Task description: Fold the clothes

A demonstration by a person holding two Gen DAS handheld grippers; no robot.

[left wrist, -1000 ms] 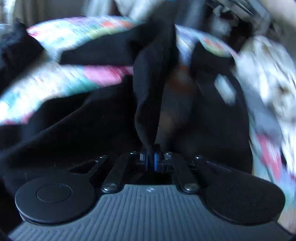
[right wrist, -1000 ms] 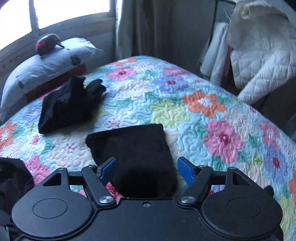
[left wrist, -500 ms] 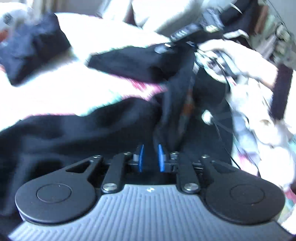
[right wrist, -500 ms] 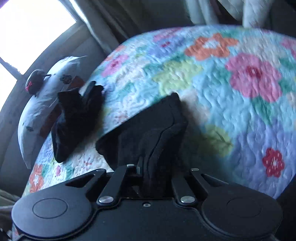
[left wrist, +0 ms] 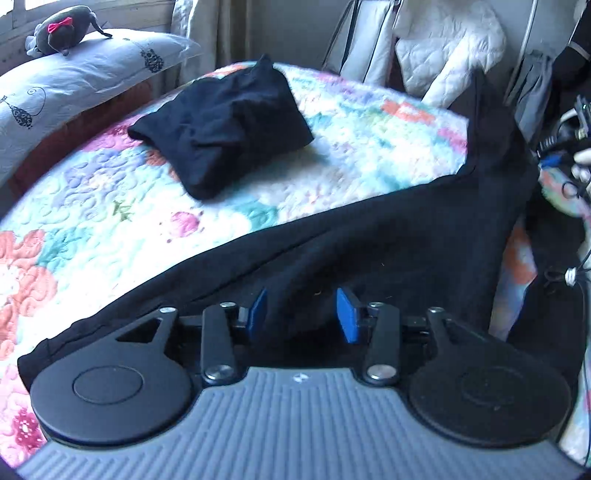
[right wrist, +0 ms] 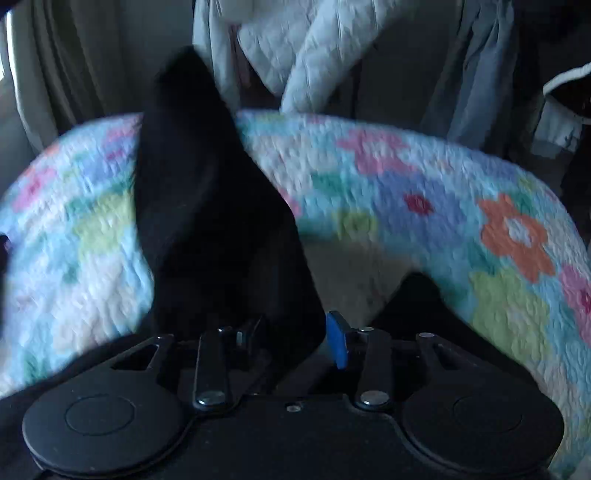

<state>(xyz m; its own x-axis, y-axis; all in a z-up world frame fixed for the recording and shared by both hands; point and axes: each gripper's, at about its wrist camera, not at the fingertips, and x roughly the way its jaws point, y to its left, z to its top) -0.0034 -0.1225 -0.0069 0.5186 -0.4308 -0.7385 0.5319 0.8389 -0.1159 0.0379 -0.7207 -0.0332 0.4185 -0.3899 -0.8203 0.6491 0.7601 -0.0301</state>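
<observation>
A long black garment [left wrist: 369, 243] stretches across the floral quilt [left wrist: 110, 221] from lower left up to a raised corner at upper right. My left gripper [left wrist: 302, 313] hovers over its near edge. Its jaws are opening, blue pads apart, with the cloth lying loose between them. In the right wrist view the same black cloth [right wrist: 207, 206] rises in a peak between the jaws of my right gripper [right wrist: 293, 336]. They are opening too. The right pad shows bare beside the cloth edge and the left pad is hidden behind it. A folded black garment [left wrist: 221, 125] lies further up the bed.
A pillow [left wrist: 74, 85] with a dark plush toy [left wrist: 62, 31] lies at the head of the bed. White quilted jackets [left wrist: 443, 48] and grey clothes hang beyond the far side. A person's hand [left wrist: 583, 162] and cables are at the right edge.
The left gripper, shut on a bunch of black cloth, has opened and pulled back and up. The right gripper closed on the black cloth, lifted it, and its jaws now stand apart again.
</observation>
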